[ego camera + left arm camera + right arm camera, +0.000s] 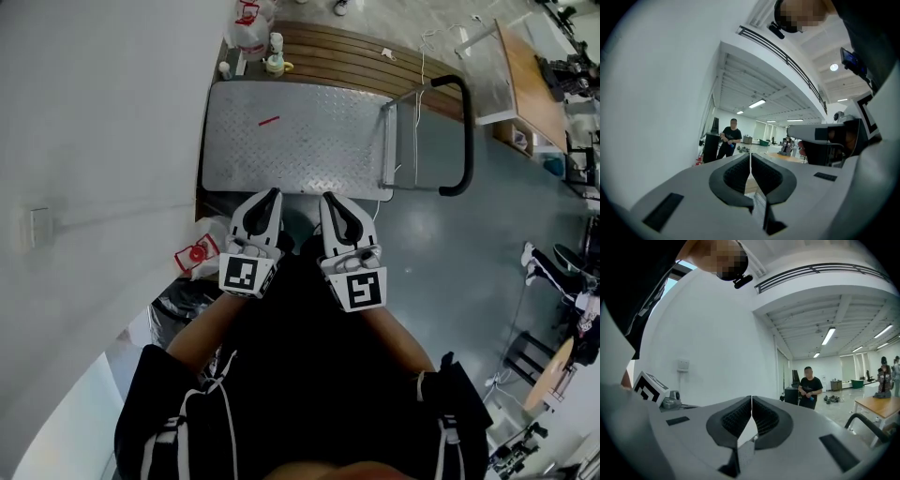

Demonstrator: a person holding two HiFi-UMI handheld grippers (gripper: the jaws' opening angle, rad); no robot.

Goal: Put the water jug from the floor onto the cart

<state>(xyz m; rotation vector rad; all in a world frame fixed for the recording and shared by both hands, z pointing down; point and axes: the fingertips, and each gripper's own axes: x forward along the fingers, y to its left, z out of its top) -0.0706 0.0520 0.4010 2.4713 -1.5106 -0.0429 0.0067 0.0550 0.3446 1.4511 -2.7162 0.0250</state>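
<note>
In the head view, the flat platform cart [309,159] of silver diamond-plate steel is shown with its deck bare but for a small red strip [269,120]. The loading is therefore judged not yet begun: a jug remains to be gripped, lifted and set on the deck. What is taken to be the clear plastic water jug [202,251] with a red cap lies on the floor against the smooth white wall [94,141], just beside the cart's near corner and left of the left gripper [272,195]. A similar red-topped clear container [249,30] is seen past the cart's far end, by brown slatted boards [347,52]. The left gripper and the right gripper [330,197], both white moulded shells with black pads, are held side by side and pointed at the cart's near end, away from the jug. A black tubular handle [464,131] curves up at the cart's right side above glossy grey floor [469,262]. In the left gripper view, the left gripper [750,154] is shown with its ribbed black jaws pressed together, nothing between them, and a person in black clothes [731,140] stands far off. In the right gripper view, the right gripper [751,398] is likewise closed and empty, with a pale wooden table [876,404] at the right.
</note>
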